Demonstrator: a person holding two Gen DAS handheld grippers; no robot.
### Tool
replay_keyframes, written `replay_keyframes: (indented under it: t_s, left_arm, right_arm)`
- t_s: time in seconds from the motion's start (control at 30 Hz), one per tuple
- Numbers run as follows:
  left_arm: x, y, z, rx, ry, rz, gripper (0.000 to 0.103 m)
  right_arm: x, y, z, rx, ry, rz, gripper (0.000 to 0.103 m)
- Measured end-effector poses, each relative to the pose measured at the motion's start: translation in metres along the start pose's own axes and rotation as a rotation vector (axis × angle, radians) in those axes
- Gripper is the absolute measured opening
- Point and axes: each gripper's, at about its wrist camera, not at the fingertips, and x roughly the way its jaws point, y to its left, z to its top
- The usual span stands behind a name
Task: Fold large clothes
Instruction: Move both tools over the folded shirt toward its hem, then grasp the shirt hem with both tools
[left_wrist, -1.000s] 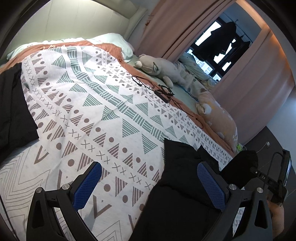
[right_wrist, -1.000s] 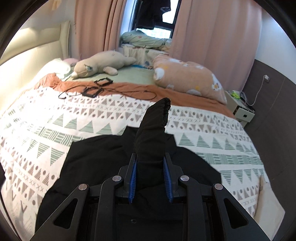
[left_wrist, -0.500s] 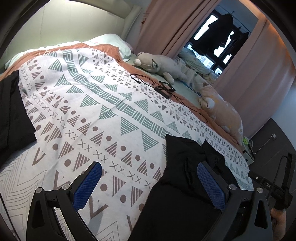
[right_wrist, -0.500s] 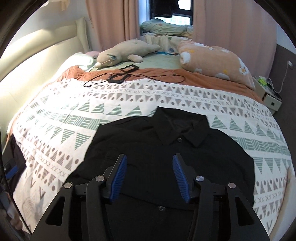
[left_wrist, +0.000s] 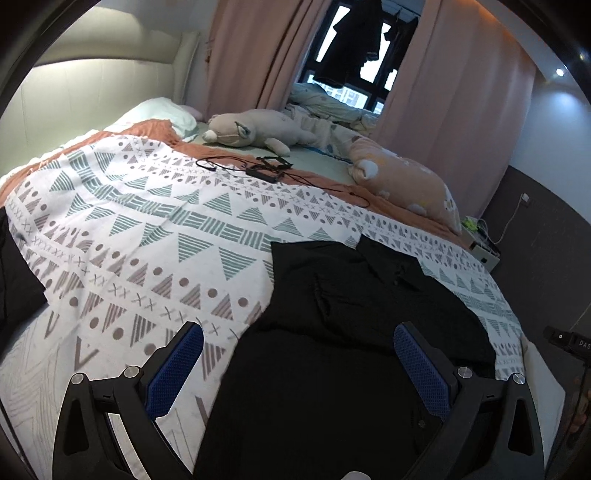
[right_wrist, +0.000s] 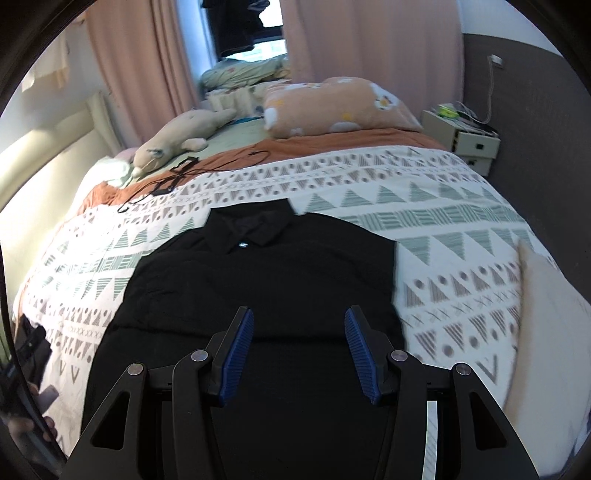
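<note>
Both tools (left_wrist: 298, 365) (right_wrist: 299, 356) hang open, empty, above black shirt (right_wrist: 266, 273).

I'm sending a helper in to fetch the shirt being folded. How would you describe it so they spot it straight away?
Start at the big bed with the triangle-patterned white blanket. On its near half lies the black shirt, spread flat with its collar towards the pillows. Unlike the plush toy and the peach pillow at the far end, it is plain black with a buttoned collar.

Daylight is admitted through the window (left_wrist: 354, 70); the room is left dim. Fisheye bending and dark vignetting are seen at the edges, and the right view is slightly blurred.
</note>
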Motion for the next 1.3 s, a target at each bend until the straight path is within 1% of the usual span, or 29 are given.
replay_keyframes:
  t_s: [0.1, 0.17, 0.2, 0.27, 0.33, 0.47, 0.57, 0.67, 0.77, 1.0, 1.07, 1.2, 1.3]
  left_arm:
    - [-0.016, -0.002, -0.013, -0.024, 0.042, -0.009, 0.103]
    - [-0.03, -0.002, -0.019, -0.025, 0.052, -0.001, 0.103]
    - [-0.037, -0.003, -0.021, -0.027, 0.048, 0.004, 0.103]
    - [-0.053, -0.003, -0.024, -0.031, 0.04, 0.015, 0.103]
    - [-0.068, -0.004, -0.028, -0.026, 0.046, 0.024, 0.103]
    - [-0.1, -0.009, -0.038, -0.014, 0.034, 0.028, 0.103]
    - [-0.124, -0.01, -0.046, -0.005, 0.009, 0.026, 0.103]
    - [-0.142, -0.006, -0.054, -0.017, 0.005, 0.023, 0.103]
    - [-0.158, 0.0, -0.063, -0.038, 0.01, 0.023, 0.103]
    - [-0.198, 0.01, -0.081, -0.064, -0.025, 0.0, 0.103]
    - [-0.208, 0.014, -0.086, -0.069, -0.033, 0.012, 0.103]
    - [-0.224, 0.025, -0.102, -0.069, -0.034, 0.028, 0.103]
    - [-0.231, 0.039, -0.116, -0.096, -0.031, 0.03, 0.103]
  right_arm:
    - [-0.013, -0.028, -0.015, 0.032, -0.001, -0.031, 0.062]
    - [-0.023, -0.046, -0.024, 0.065, -0.009, -0.026, 0.071]
    - [-0.028, -0.054, -0.03, 0.082, -0.012, -0.018, 0.073]
    - [-0.033, -0.065, -0.04, 0.105, -0.01, 0.006, 0.091]
    - [-0.035, -0.076, -0.049, 0.125, 0.007, 0.028, 0.096]
    - [-0.036, -0.093, -0.074, 0.185, 0.034, 0.072, 0.096]
    - [-0.038, -0.099, -0.094, 0.2, 0.049, 0.081, 0.096]
    - [-0.042, -0.102, -0.116, 0.219, 0.058, 0.091, 0.096]
    - [-0.051, -0.103, -0.139, 0.22, 0.054, 0.102, 0.096]
    - [-0.079, -0.101, -0.186, 0.228, 0.008, 0.127, 0.096]
    - [-0.085, -0.099, -0.198, 0.224, -0.001, 0.136, 0.096]
    - [-0.092, -0.098, -0.221, 0.223, 0.008, 0.134, 0.096]
    - [-0.096, -0.104, -0.241, 0.257, 0.007, 0.143, 0.096]
